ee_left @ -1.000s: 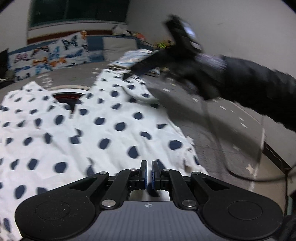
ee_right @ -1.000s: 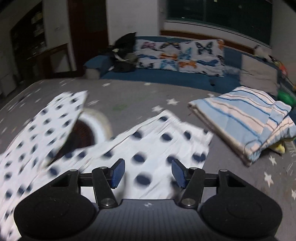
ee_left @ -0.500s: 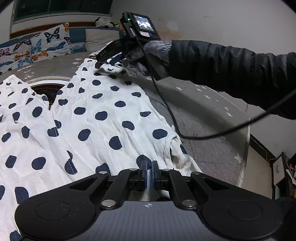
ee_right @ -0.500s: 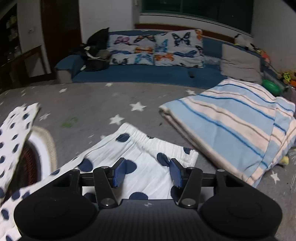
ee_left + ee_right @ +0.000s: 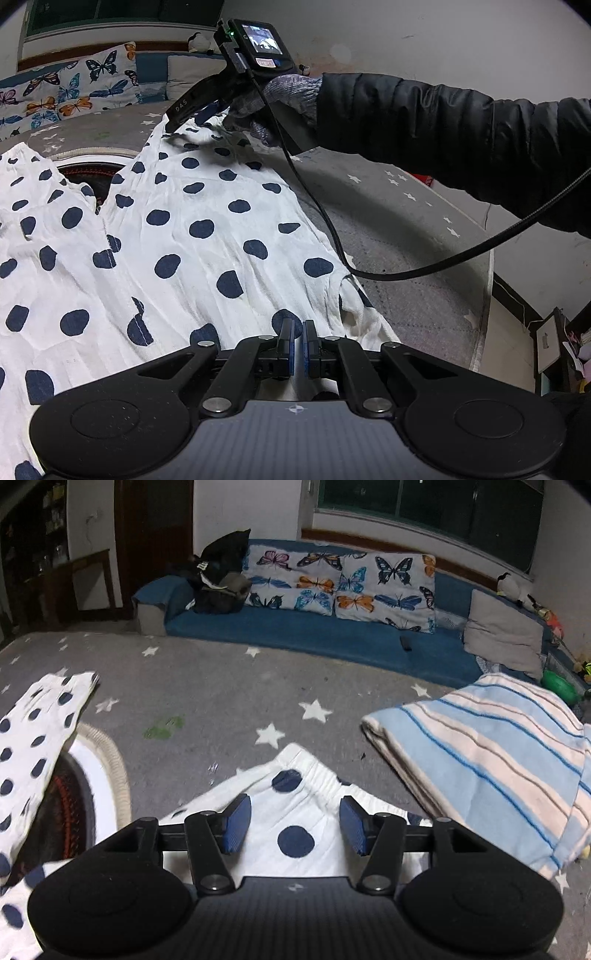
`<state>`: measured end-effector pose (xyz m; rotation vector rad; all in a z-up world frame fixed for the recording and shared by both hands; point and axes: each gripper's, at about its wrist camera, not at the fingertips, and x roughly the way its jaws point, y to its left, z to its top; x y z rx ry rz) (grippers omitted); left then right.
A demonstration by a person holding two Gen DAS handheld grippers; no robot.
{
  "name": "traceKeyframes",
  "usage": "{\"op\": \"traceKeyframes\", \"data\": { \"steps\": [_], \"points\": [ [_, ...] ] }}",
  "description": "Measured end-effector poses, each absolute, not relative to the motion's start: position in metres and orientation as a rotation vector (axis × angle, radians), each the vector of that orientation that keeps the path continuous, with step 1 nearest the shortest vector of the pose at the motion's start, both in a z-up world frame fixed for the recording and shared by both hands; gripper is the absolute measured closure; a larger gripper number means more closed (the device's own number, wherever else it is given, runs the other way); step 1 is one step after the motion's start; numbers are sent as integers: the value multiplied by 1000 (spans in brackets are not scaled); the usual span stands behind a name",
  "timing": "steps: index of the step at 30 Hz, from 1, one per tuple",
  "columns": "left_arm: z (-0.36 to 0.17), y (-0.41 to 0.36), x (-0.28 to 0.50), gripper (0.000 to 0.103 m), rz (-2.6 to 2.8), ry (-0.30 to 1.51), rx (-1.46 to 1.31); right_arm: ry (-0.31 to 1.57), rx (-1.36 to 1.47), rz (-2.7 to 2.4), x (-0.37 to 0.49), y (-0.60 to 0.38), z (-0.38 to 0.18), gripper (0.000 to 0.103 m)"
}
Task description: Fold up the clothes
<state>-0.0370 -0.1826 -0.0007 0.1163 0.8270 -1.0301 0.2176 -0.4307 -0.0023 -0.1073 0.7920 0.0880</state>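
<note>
Left wrist view: left tongs [image 5: 298, 345] clamped together on the near hem of the polka-dot garment [image 5: 192, 236], spread lengthwise from near to far on the grey star-patterned surface [image 5: 399, 221]. Right tongs [image 5: 195, 114] at the far end.

Right wrist view: right tongs [image 5: 293, 825] apart, gripping nothing, elastic waistband [image 5: 317, 771] directly beneath and just beyond; nearer to it than the left.

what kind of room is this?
Likely a home living room: a low blue couch with butterfly pillows, a grey star carpet, and a folded striped blanket on the floor.
</note>
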Motion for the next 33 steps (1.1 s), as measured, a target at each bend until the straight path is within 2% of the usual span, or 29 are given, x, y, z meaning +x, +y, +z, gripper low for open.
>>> {"op": "traceKeyframes", "data": {
  "steps": [5,9,11,13,19,27,29,31,33],
  "points": [
    [4,-184,-42,97,-1014,813,137,772,-105,75,208,-437,13,49],
    [12,-186,-55,92,-1031,782,154,766,-125,65,183,-445,31,48],
    [17,-188,-63,84,-1041,763,166,769,-144,51,171,-451,36,48],
    [21,-191,-73,65,-1050,743,180,776,-145,32,159,-458,40,48],
    [21,-206,-96,59,-1051,716,261,802,-110,4,130,-477,37,48],
    [5,-226,-111,60,-1000,702,382,824,-35,-11,114,-494,20,48],
    [3,-227,-111,64,-993,697,394,821,-10,-9,116,-497,17,49],
    [3,-226,-107,79,-983,704,379,814,13,-5,119,-499,15,49],
    [4,-221,-99,90,-981,727,343,811,28,-1,125,-499,13,50]
  ]
}}
